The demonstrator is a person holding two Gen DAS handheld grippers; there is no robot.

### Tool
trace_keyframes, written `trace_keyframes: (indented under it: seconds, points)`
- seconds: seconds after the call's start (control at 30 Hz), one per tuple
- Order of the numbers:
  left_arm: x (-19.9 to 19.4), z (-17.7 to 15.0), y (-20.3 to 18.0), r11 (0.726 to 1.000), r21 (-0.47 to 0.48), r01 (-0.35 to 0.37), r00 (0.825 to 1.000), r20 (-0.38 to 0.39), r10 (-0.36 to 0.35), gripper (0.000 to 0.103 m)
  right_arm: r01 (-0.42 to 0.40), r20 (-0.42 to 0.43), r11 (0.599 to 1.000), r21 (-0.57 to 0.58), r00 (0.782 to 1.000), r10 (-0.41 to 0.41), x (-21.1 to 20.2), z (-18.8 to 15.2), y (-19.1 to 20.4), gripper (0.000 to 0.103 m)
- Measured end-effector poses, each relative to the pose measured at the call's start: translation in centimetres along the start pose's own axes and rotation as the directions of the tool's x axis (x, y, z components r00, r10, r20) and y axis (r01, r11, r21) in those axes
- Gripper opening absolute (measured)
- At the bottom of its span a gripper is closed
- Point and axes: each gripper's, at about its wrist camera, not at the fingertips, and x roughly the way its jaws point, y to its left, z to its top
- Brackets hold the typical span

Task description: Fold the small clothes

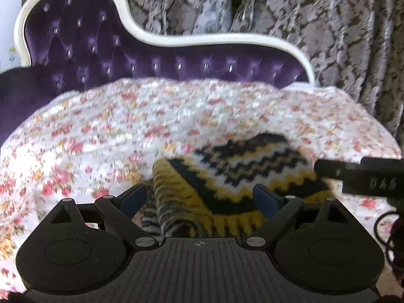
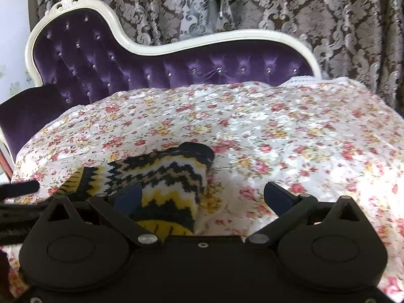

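A small knitted garment (image 1: 234, 174) with yellow, black and white zigzag bands lies on the floral cover (image 1: 106, 131). In the left wrist view my left gripper (image 1: 199, 197) is open, its fingers either side of the garment's near end without clamping it. In the right wrist view the garment (image 2: 161, 181) lies folded over at lower left. My right gripper (image 2: 203, 197) is open, its left finger (image 2: 128, 197) over the garment's right part, its right finger over bare cover. The right gripper's black body (image 1: 363, 174) shows at the right edge of the left wrist view.
The floral cover (image 2: 290, 131) spreads over a purple tufted sofa (image 2: 176, 73) with a white curved frame (image 1: 202, 38). Grey patterned curtains (image 2: 328, 20) hang behind. The left gripper's body (image 2: 17, 189) shows at the left edge of the right wrist view.
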Motion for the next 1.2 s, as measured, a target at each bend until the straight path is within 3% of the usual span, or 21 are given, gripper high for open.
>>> trace_keyframes:
  seconds: [0.13, 0.3, 0.47, 0.67, 0.93, 1.2]
  points:
    - [1.8, -1.6, 0.6, 1.000, 0.010, -0.028, 0.996, -0.080, 0.028, 0.092, 0.015, -0.071, 0.999, -0.030, 0.997, -0.017, 1.9, -1.0, 0.5, 0.102]
    - [2.0, -2.6, 1.7, 0.999, -0.042, -0.001, 0.995, -0.100, -0.004, 0.094, -0.015, -0.144, 1.000, 0.021, 0.989, 0.018, 3.1, -2.9, -0.1, 0.102]
    - [2.3, -3.4, 2.3, 0.996, -0.088, 0.004, 0.994, -0.111, -0.014, 0.098, -0.052, -0.145, 0.995, 0.087, 0.987, 0.064, 3.3, -4.3, -0.9, 0.102]
    - [2.6, -3.4, 1.8, 0.998, -0.061, -0.018, 0.994, -0.112, 0.011, 0.101, -0.033, -0.135, 0.999, 0.044, 0.990, 0.038, 3.3, -4.7, -0.2, 0.102]
    - [2.2, -2.6, 2.0, 0.996, -0.086, -0.008, 0.990, -0.141, -0.004, 0.101, -0.069, -0.149, 0.996, 0.058, 0.986, 0.077, 2.9, -4.1, -0.8, 0.102]
    - [-1.5, -2.6, 0.1, 0.993, -0.058, -0.100, 0.990, -0.108, 0.093, 0.100, -0.082, -0.121, 0.996, 0.039, 0.989, 0.086, -1.2, -3.9, -1.0, 0.102]
